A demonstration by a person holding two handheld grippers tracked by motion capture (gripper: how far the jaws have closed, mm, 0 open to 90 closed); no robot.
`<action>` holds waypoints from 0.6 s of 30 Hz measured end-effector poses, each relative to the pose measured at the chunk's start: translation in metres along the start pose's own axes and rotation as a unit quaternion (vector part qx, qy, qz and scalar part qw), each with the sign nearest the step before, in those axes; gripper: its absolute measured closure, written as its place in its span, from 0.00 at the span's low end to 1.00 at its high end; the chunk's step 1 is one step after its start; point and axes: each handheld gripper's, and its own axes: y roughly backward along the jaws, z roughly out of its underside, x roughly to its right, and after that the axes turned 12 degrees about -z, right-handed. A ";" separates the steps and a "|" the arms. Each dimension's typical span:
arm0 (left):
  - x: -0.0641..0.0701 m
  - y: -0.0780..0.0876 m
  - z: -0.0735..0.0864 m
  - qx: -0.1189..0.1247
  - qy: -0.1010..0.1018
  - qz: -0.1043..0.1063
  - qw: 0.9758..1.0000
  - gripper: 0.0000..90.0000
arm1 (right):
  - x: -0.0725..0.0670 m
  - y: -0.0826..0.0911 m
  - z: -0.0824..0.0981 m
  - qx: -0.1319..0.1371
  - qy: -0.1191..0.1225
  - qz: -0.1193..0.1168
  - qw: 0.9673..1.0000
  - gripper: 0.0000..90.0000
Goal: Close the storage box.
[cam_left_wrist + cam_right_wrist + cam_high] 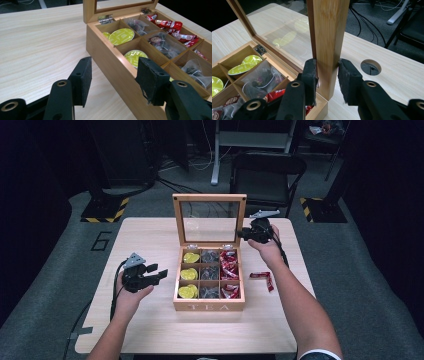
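Wooden tea box (209,306) sits mid-tabletop (150,330), "TEA" on the front wall, glass-paned lid (209,220) standing upright at the back on two hinges. Nine compartments: left column holds yellow-green capsules (189,274), middle column clear bagged sachets (210,273), right column red packets (229,270). One loose red packet (263,278) lies on the tabletop just right of the box.

Right tongs (243,234) are at the lid's right side frame, low down near the hinge corner. In the right gripper view the right tongs (327,75) straddle the wooden frame post: the left pad touches the wood, the right pad is at the frame's edge with barely any gap; whether it presses I can't tell for sure, but it reads as pinching the lid frame. A round cable hole (370,67) in the tabletop shows just behind the post.

Left tongs (161,275) hover just left of the box, level with the middle row, pointing at its left wall. Left gripper view: left tongs (113,80) spread partway, nothing between the pads, the box wall close ahead and slightly right, not touching.

Both forearms come in from the near edge. A black folding chair (267,175) stands beyond the tabletop.
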 end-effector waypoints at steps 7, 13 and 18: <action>0.003 0.002 -0.007 0.009 -0.001 0.004 1.000 0.51 | -0.008 0.002 -0.003 0.019 0.015 0.005 1.000 0.70; 0.004 0.002 -0.016 0.017 -0.007 0.000 1.000 0.51 | -0.014 0.004 -0.004 0.019 0.034 0.009 0.999 0.72; 0.004 0.003 -0.025 0.018 -0.016 -0.001 1.000 0.51 | -0.014 0.005 -0.002 0.024 0.033 0.008 0.999 0.72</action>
